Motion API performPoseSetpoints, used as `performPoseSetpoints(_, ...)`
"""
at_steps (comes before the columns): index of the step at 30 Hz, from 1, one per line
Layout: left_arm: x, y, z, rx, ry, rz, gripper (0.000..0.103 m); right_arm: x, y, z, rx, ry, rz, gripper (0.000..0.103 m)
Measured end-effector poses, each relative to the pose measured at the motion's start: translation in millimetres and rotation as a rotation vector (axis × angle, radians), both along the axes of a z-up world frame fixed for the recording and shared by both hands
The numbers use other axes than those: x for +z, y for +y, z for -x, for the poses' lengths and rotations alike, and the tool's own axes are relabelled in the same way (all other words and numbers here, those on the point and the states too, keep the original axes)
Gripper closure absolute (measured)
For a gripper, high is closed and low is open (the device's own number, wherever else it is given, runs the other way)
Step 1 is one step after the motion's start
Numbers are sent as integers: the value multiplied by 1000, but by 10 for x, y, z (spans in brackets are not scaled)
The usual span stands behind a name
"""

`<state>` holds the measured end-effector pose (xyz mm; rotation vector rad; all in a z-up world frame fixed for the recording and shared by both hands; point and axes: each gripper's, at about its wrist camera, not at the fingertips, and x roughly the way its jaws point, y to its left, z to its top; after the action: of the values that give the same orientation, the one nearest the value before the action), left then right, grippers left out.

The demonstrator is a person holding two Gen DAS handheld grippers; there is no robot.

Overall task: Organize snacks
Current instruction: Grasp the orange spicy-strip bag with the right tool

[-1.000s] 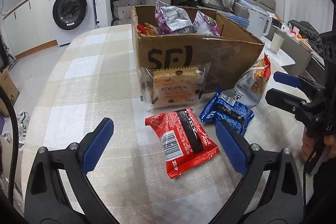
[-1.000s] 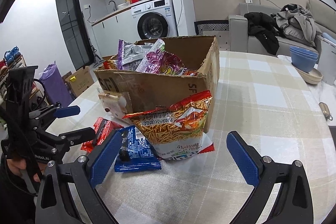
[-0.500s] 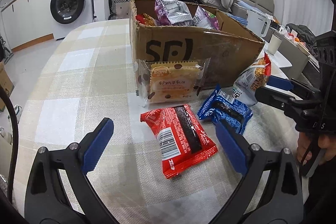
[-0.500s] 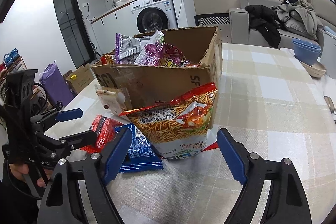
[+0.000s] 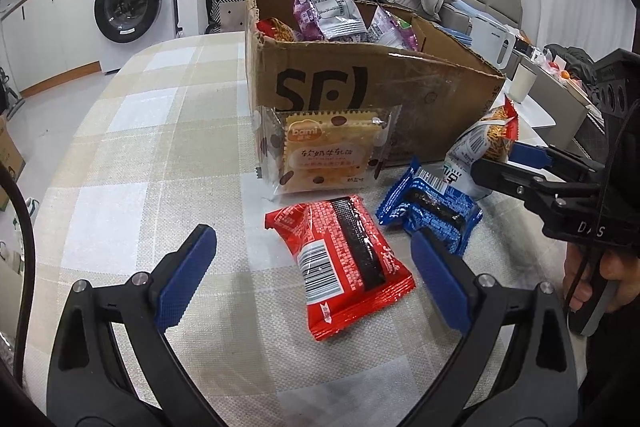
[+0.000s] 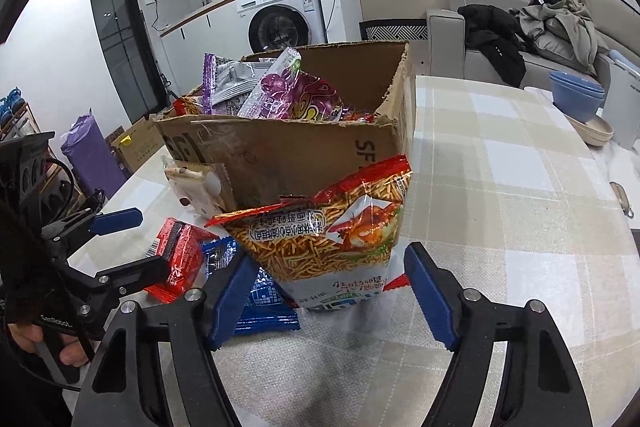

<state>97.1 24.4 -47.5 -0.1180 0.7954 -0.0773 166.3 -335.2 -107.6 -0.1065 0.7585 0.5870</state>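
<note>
Snacks: noodle-stick bag (image 6: 332,247) stands leaning on the cardboard box (image 6: 304,163), on the checked tablecloth (image 6: 520,187). Right gripper (image 6: 328,291) straddles its lower end; jaws have just been closing, pads not yet pressing. Likely light, crinkly, slippery, with a brittle fill: take it low across the body, gently. Left gripper (image 5: 312,267) hangs wide over the red packet (image 5: 340,259), holding nothing. Blue packet (image 5: 430,213) lies beside it.
</note>
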Motion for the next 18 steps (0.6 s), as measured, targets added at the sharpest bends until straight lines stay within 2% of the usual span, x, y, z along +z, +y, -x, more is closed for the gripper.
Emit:
performPoseSetpoints(2, -9, 11, -1, 0, 4, 5, 5, 0, 6, 0, 9, 1, -4, 35)
performPoseSetpoints(3, -14, 15, -9, 0, 7, 7, 5, 3, 2, 10, 17, -1, -8, 42)
performPoseSetpoints(8, -27, 41, -16, 3, 9, 11, 5, 35, -38, 46, 24, -20, -37, 51)
performPoseSetpoints(18, -46, 56, -33, -2, 24, 21, 5, 194, -137, 209, 22, -82, -62, 54)
